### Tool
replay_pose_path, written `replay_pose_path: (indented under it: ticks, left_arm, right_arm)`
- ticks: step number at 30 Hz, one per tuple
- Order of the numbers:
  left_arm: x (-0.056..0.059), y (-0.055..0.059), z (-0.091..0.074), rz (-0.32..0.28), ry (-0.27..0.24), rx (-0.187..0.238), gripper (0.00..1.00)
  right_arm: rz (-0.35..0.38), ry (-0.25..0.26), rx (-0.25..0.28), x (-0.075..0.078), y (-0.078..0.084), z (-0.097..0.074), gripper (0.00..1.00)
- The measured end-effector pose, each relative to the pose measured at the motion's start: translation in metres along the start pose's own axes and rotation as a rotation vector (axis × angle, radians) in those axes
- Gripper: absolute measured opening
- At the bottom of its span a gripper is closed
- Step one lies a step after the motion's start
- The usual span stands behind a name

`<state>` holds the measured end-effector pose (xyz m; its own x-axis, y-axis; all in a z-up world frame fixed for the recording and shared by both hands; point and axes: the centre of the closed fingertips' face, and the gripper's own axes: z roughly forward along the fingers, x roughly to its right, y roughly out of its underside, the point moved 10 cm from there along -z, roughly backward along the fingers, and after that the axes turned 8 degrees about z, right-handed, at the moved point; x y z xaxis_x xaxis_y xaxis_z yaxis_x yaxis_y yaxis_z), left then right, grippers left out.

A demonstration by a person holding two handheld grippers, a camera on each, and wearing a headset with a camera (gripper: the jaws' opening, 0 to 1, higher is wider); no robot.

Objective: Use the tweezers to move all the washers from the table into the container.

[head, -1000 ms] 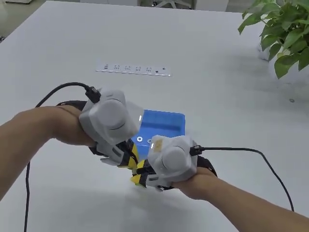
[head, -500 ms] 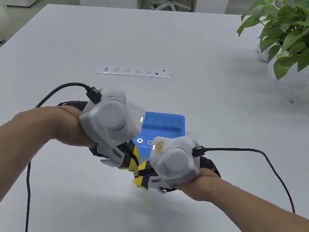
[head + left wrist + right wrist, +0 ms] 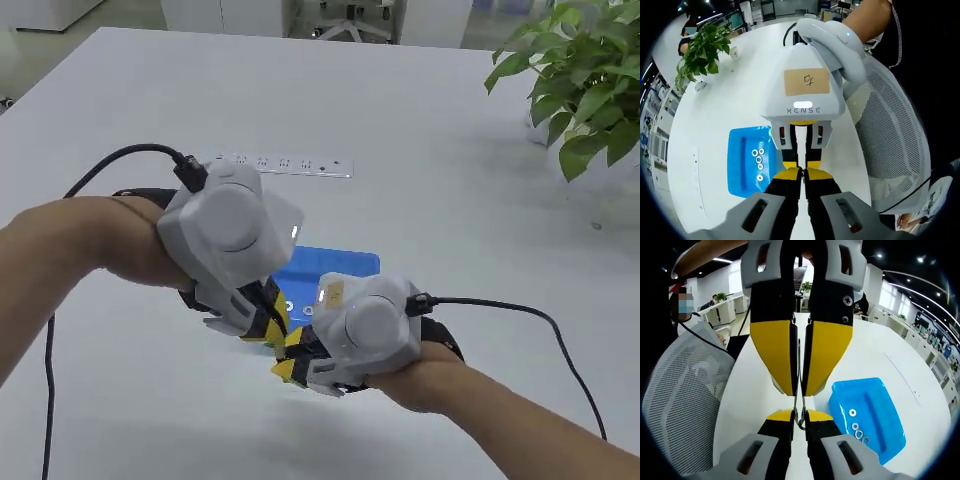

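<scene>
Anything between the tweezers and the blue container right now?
Nothing visible. The tweezers are pinched between the left tongs and right tongs; the blue container lies open beside them, washers inside.

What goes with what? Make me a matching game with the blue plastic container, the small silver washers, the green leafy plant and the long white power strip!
1 blue plastic container
2 small silver washers
3 green leafy plant
4 long white power strip

A inside the container
B flat, beyond the container
C open-topped
D far right of the table

Pairs: 1-C, 2-A, 3-D, 4-B.
</scene>
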<state>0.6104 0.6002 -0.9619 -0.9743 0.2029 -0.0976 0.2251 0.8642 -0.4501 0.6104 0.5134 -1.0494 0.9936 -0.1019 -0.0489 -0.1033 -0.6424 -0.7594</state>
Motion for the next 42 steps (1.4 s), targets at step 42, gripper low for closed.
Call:
replay_pose_path:
  ticks: [42]
  left_arm:
    - [-0.079,0.009,-0.008,0.077,-0.113,-0.011,0.07]
  right_arm:
    - [-0.037,0.07,0.018,0.089,-0.013,-0.009,0.1]
